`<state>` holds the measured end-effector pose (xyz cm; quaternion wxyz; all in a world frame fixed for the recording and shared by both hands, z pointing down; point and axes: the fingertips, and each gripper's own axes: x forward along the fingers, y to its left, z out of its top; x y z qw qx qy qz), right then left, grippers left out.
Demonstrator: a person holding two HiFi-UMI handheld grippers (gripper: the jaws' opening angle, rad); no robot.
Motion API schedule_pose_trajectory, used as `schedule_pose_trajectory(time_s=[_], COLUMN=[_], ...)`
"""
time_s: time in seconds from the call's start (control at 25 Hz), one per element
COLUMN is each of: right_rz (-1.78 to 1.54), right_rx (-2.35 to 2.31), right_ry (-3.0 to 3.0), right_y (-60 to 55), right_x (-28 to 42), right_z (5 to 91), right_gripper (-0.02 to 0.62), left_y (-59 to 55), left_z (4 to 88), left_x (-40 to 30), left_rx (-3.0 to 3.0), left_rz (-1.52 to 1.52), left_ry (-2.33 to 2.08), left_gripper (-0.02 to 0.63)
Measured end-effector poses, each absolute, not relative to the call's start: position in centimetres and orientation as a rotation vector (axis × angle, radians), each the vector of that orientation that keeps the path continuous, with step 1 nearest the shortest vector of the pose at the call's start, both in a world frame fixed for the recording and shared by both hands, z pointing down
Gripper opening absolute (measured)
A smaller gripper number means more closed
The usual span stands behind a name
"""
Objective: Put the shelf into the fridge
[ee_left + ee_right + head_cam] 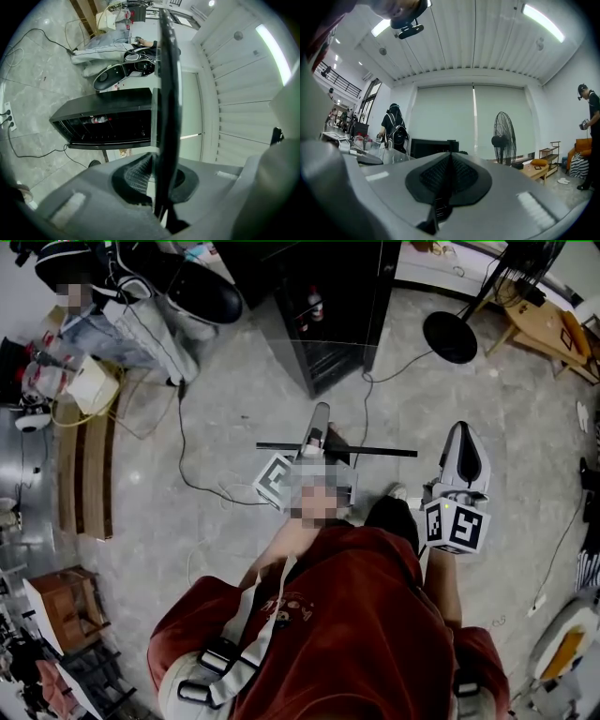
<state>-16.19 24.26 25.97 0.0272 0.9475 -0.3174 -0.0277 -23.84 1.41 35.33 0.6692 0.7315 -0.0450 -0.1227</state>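
The shelf (pixel 375 451) is a flat pane with a dark front rail, held level in front of me. In the left gripper view its dark edge (pixel 168 93) runs straight up the picture. My left gripper (pixel 319 423) is shut on it near the middle, and the rail sits clamped between the ribbed pads (pixel 139 174). The black fridge (pixel 328 320) stands open just beyond the shelf, with a bottle on a rack (pixel 96 120) inside. My right gripper (pixel 466 457) hovers to the right of the shelf, apart from it. Its jaws (pixel 450 176) are shut with nothing between them.
Cables (pixel 187 470) trail over the grey floor to the left of the fridge. A standing fan's round base (pixel 450 337) and a wooden stool (pixel 548 329) are at the back right. A seated person (pixel 141 329) and wooden crates (pixel 84 474) are at the left.
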Motion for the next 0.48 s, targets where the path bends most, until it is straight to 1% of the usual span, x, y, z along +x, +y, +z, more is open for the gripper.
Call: schedule_pose_trajectory(time_s=[0.16, 0.48], right_rz=[-0.073, -0.052], right_rx=[2.926, 2.922], right_ry=[-0.993, -1.061], right_y=[23.6, 23.3], right_x=[-14.6, -8.0], right_z=[26.5, 27.6], right_gripper=[-0.002, -0.002], left_y=[1.3, 1.1], left_z=[35.5, 36.5], left_x=[-22.2, -16.7], left_rx=[1.647, 1.688], left_rz=[-0.271, -0.256], left_ry=[-0.105, -0.164], left_gripper=[0.014, 0.014])
